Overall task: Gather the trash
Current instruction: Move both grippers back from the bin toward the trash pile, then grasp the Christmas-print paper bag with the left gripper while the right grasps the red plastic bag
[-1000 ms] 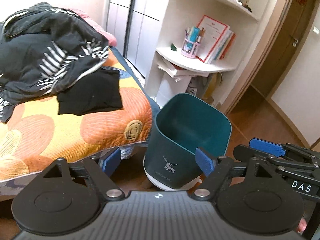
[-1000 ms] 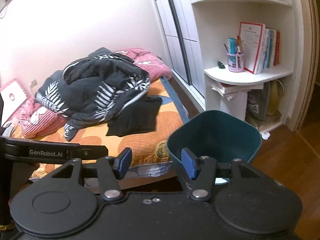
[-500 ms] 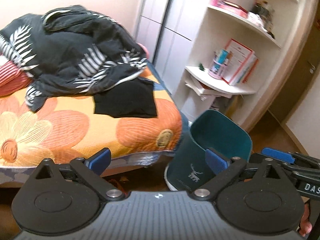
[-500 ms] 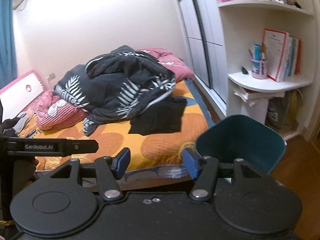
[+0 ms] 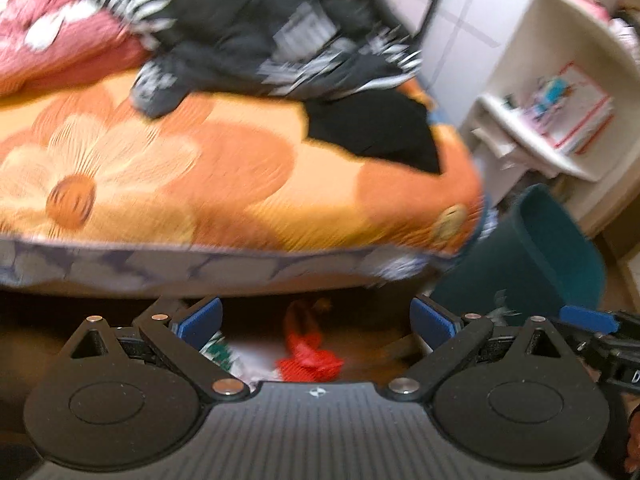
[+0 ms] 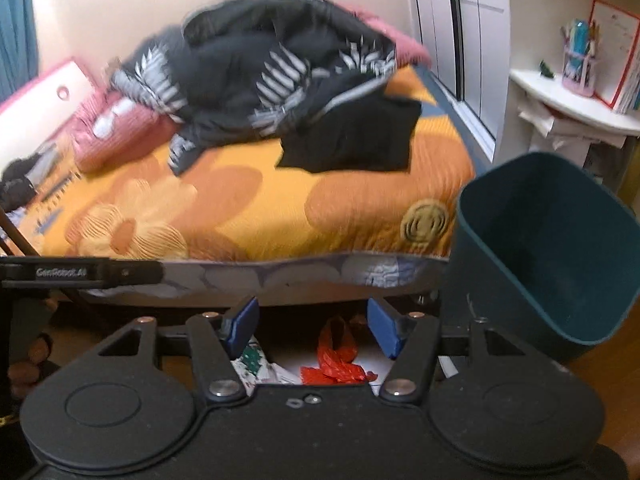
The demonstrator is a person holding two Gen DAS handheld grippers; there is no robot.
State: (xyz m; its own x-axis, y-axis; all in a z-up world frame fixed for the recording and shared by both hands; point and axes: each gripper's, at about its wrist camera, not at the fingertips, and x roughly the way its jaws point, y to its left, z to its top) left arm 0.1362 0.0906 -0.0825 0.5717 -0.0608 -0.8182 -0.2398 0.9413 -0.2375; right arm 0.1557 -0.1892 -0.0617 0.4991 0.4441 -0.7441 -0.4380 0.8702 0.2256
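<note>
Both tongs open & empty: red wrapper (image 6: 338,362) on floor between right gripper (image 6: 312,330) pads, ahead of left gripper (image 5: 316,322); teal bin (image 6: 540,248) to their right.

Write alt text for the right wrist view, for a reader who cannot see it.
The open right gripper points down at a crumpled red plastic bag and a white printed wrapper on the floor at the foot of a bed. A dark teal bin stands to the right, beside the bed. Dark clothes lie heaped on the orange floral bedspread.
</note>
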